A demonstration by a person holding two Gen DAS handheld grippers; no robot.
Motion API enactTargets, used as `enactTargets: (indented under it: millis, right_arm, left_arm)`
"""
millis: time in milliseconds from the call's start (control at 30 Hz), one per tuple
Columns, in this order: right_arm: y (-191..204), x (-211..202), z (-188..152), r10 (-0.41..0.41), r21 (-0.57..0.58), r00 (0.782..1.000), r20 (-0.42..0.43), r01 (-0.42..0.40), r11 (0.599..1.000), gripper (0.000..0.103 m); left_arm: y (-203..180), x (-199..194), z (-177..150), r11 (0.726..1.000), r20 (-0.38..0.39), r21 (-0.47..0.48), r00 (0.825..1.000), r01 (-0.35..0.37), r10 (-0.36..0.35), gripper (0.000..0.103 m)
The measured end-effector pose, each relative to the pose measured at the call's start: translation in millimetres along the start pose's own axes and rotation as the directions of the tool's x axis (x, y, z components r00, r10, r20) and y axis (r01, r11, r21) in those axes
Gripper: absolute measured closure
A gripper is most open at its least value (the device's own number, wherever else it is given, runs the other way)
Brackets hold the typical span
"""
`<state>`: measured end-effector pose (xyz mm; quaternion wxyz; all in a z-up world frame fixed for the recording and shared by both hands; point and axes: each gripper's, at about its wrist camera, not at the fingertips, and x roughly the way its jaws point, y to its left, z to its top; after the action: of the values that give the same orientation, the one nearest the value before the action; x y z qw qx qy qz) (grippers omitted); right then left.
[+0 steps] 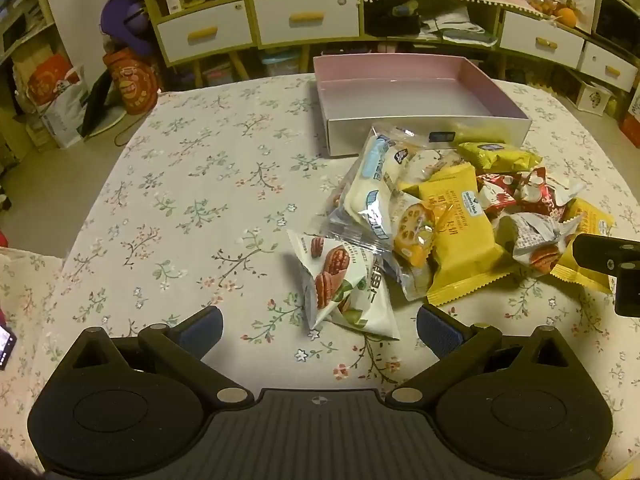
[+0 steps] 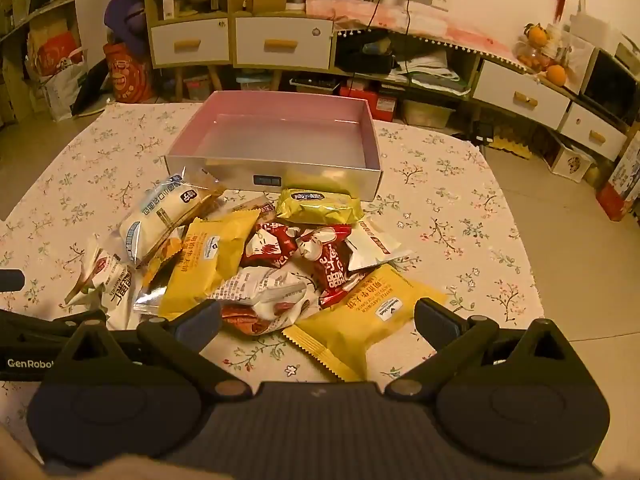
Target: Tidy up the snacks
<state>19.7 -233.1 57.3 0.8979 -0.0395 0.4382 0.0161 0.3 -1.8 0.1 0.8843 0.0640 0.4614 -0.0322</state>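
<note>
Tablecloth (image 2: 460,240) holds snacks (image 2: 280,264) (overlapping, labels unreadable).

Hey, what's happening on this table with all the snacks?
A person is about to sort snacks using two tools. The left hand-held gripper and right hand-held gripper both hover open, holding nothing, over a heap of wrapped snack packets on the floral tablecloth. The shallow pink-lined cardboard box behind the heap is still empty.
</note>
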Motion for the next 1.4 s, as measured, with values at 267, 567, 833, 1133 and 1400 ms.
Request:
enactTargets:
  millis: [267, 567, 833, 1133, 1400]
  right_arm:
    - [-0.7, 1.2, 0.0, 0.006, 0.006, 1.000, -0.005, -0.006, 1.000, 0.000]
    - [1.0, 2.2, -1.4, -0.001, -0.001, 1.000, -0.016, 0.001, 1.000, 0.000]
    - [0.7, 2.5, -2.6, -0.001, -0.001, 1.000, -0.015, 0.001, 1.000, 0.000]
    - [2.7, 2.9, -2.0, -0.010, -0.011, 1.000, -0.024, 0.010, 1.000, 0.000]
    - [2.2, 2.3, 1.3, -0.006, -0.008, 1.000, -0.030, 0.006, 1.000, 0.000]
  left_arm:
    - [-3.1, -1.4, -1.6, 1.000, -0.001, -0.009, 1.000, 0.001, -0.001, 0.000]
    - [-3.6, 1.1, 0.3, 1.000, 0.010, -0.008, 1.000, 0.001, -0.001, 0.000]
    - [2.5, 0.1, -0.5, 1.000, 0.009, -0.008, 1.000, 0.007, -0.007, 0.000]
    - [3.1, -1.3, 0.0, 1.000, 0.024, -0.015, 1.000, 0.017, -0.017, 0.000]
    - [4.2, -1.8, 0.8, 1.000, 0.025, -0.006, 0.999, 0.023, -0.023, 0.000]
